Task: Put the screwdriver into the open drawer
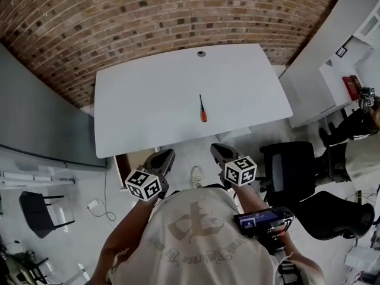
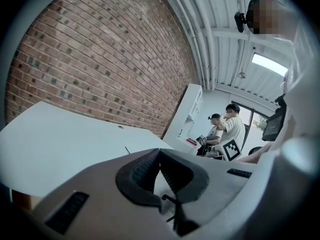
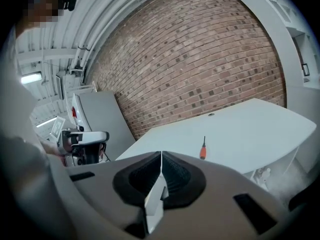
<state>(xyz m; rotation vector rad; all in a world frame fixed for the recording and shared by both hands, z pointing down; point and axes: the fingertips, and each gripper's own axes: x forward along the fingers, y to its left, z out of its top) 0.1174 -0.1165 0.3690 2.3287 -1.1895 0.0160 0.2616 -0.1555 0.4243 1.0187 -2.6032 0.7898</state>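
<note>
While left tool (image 1: pixel 165 155) and right tool (image 1: pixel 219 151) are shut, the screwdriver (image 1: pixel 202 110) lies well ahead.

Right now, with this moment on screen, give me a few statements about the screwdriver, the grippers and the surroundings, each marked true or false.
1. The screwdriver lies on the white table, touched by neither gripper. True.
2. The right gripper holds the screwdriver. False: its fingers are shut with nothing between them.
3. The screwdriver's handle is blue. False: it is orange.
4. The left gripper is shut and empty. True.
5. A brick wall stands behind the white table. True.
</note>
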